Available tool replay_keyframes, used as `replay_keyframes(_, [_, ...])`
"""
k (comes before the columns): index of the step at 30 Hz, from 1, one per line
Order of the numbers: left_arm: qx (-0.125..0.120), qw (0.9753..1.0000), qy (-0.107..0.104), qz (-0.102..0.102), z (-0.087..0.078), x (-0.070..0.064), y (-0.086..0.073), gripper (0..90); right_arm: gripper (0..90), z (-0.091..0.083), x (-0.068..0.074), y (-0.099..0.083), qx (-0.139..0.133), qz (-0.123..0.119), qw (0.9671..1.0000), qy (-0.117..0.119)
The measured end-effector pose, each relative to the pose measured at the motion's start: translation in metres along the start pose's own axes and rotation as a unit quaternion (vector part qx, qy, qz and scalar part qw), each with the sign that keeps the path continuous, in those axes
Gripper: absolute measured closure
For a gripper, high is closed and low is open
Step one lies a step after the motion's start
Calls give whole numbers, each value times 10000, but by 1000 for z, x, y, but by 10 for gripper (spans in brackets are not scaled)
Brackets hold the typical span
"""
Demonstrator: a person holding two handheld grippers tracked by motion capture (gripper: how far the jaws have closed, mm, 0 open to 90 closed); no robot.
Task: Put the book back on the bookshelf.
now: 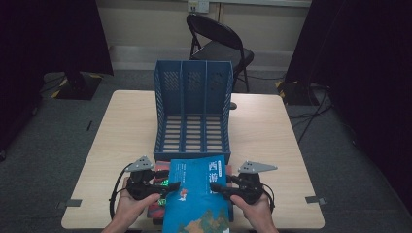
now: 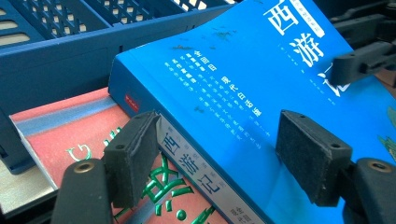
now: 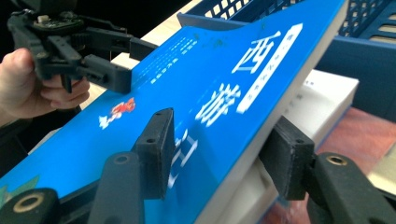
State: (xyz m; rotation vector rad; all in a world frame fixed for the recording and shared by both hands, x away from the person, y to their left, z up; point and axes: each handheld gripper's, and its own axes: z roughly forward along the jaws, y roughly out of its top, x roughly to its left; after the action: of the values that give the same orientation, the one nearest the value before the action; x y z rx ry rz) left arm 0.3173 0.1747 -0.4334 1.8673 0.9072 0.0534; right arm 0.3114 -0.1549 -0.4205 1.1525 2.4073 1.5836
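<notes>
Both grippers are on the blue book (image 1: 197, 194), one per long edge, at the near side of the table (image 1: 272, 131) on top of a red book (image 2: 70, 140). Left gripper (image 2: 215, 154) has its jaws either side of the spine; right gripper (image 3: 224, 154) straddles the page edge. Contact looks firm, though I can't confirm full clamp. Step in hand: lifting it. Next I need to stand it upright and feed it into a slot of the rack (image 1: 193, 97) just beyond.

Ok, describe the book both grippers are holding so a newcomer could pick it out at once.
Start at the blue file rack mid-table; a book pile lies at its front edge. It is the top blue book, white characters on its cover, unlike the red book beneath.
</notes>
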Motion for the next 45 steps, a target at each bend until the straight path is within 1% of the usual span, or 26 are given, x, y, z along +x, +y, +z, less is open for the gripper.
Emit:
replay_keyframes(2, [-6,10000,-7,-13,0,0,0,293,457,6,-4,4,23,76,9999,132])
replay_keyframes(7, [-29,10000,-10,8,1,1,0,288,458,23,-7,18,161,135,9995,230])
replay_keyframes(9, [-66,10000,-8,59,1,1,-1,284,459,28,-6,21,198,112,9993,280])
replay_keyframes(12, [-209,9997,44,141,2,0,-3,268,466,37,-4,25,241,67,9991,345])
replay_keyframes(14, [-274,9995,51,148,3,0,-4,257,487,42,0,25,202,-42,9994,290])
replay_keyframes(15, [-274,9995,72,164,3,-1,-4,258,492,43,0,25,194,-48,9993,314])
replay_keyframes(16, [-264,9995,73,166,3,-1,-4,258,506,43,-1,25,215,-30,9991,356])
replay_keyframes(19, [-228,9997,40,68,3,0,-4,257,567,40,-4,25,321,80,9980,538])
replay_keyframes(23, [-143,9999,-14,-80,3,2,-3,259,597,32,-1,21,404,59,9973,608])
replay_keyframes(26, [-25,9998,-20,-220,3,2,-1,257,605,33,-1,22,421,48,9971,625])
replay_keyframes(29, [48,9998,67,-179,5,-1,2,236,597,39,-2,25,454,42,9967,672])
replay_keyframes(30, [46,9998,75,-159,6,-1,2,227,605,41,-3,26,461,79,9963,716])
replay_keyframes(32, [48,9998,82,-151,6,-1,2,218,649,42,-5,27,446,113,9960,767])
replay_keyframes(33, [46,9998,70,-152,6,-1,2,217,687,42,-5,28,371,133,9962,777])
replay_keyframes(34, [62,9998,36,-184,5,-1,2,217,705,42,-5,28,313,158,9962,795])
replay_keyframes(35, [112,9997,-3,-233,5,0,2,218,717,41,-3,29,312,66,9967,751])
replay_keyframes(36, [109,9997,-28,-233,4,0,2,216,732,40,-2,29,278,15,9970,727])
replay_keyframes(39, [99,9993,-175,-314,2,2,1,211,750,37,2,30,183,-19,9972,722])
replay_keyframes(40, [71,9988,-256,-411,2,3,0,207,753,36,3,30,163,-26,9971,738])
replay_keyframes(41, [30,9982,-373,-460,2,5,-1,191,758,33,5,30,67,-100,9972,740])
replay_keyframes(42, [25,9970,-563,-536,2,7,-1,182,763,31,8,29,-56,-189,9970,752])
replay_keyframes(43, [14,9950,-745,-664,2,8,-1,216,768,29,10,30,-111,-210,9964,809])
replay_keyframes(44, [-3,9941,-829,-704,3,9,-1,228,770,27,12,31,-128,-239,9961,841])
replay_keyframes(45, [-18,9936,-875,-719,4,9,-1,231,771,26,15,32,-133,-323,9959,840])
